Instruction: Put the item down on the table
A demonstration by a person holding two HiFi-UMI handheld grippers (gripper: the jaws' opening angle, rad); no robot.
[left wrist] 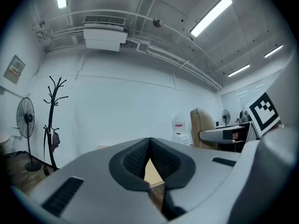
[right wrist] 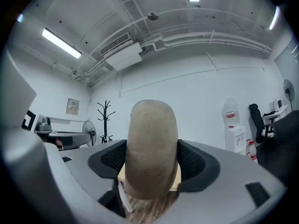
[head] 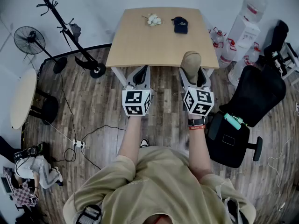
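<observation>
A tan, rounded oblong item (head: 191,61) stands upright between the jaws of my right gripper (head: 192,77), just off the near edge of the light wooden table (head: 154,43). In the right gripper view the item (right wrist: 152,143) fills the gap and both dark pads press on its sides; my right gripper (right wrist: 152,164) is shut on it. My left gripper (head: 141,73) hovers beside it at the same height, level with the table's near edge. In the left gripper view my left gripper (left wrist: 149,146) has its pads meeting at the tip, with nothing between them.
A small white bunch (head: 153,19) and a dark blue cap (head: 180,24) lie at the table's far side. A black office chair (head: 247,108) stands to the right, water dispensers (head: 245,31) behind it. A coat rack (head: 70,29), fan (head: 29,40), round side table (head: 22,97) and floor power strip (head: 78,144) are on the left.
</observation>
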